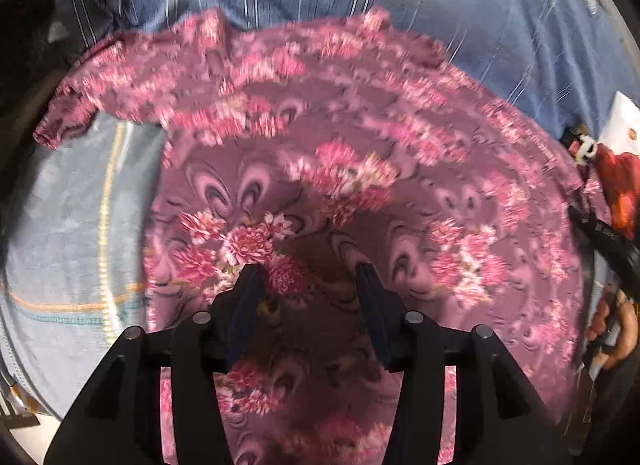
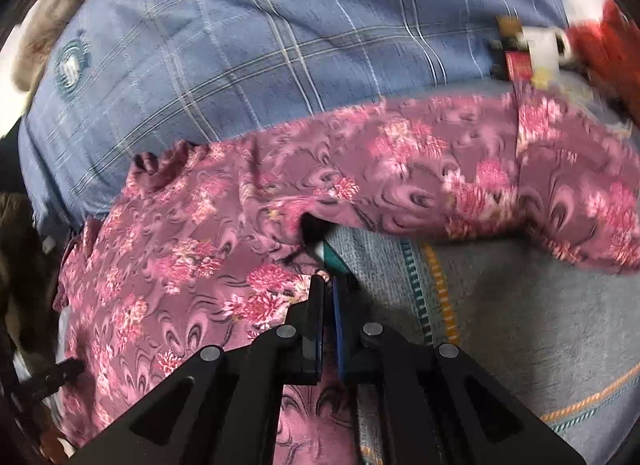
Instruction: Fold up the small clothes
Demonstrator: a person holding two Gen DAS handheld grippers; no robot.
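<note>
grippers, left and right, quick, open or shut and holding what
Left hand-held gripper: open, above the floral shirt, holding nothing.
Right hand-held gripper: shut on the shirt's edge.

There was one mauve garment printed with pink flowers (image 1: 360,169), one pale blue-grey woven cloth with orange and teal stripes (image 1: 72,233), one blue plaid shirt (image 2: 240,57), and two black two-finger grippers (image 1: 310,277) (image 2: 327,285).

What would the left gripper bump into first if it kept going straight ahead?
Most likely the pink flowered top. The open left gripper points right at its flower print, with cloth between and beyond the fingers. How far above it hangs is unclear.
</note>
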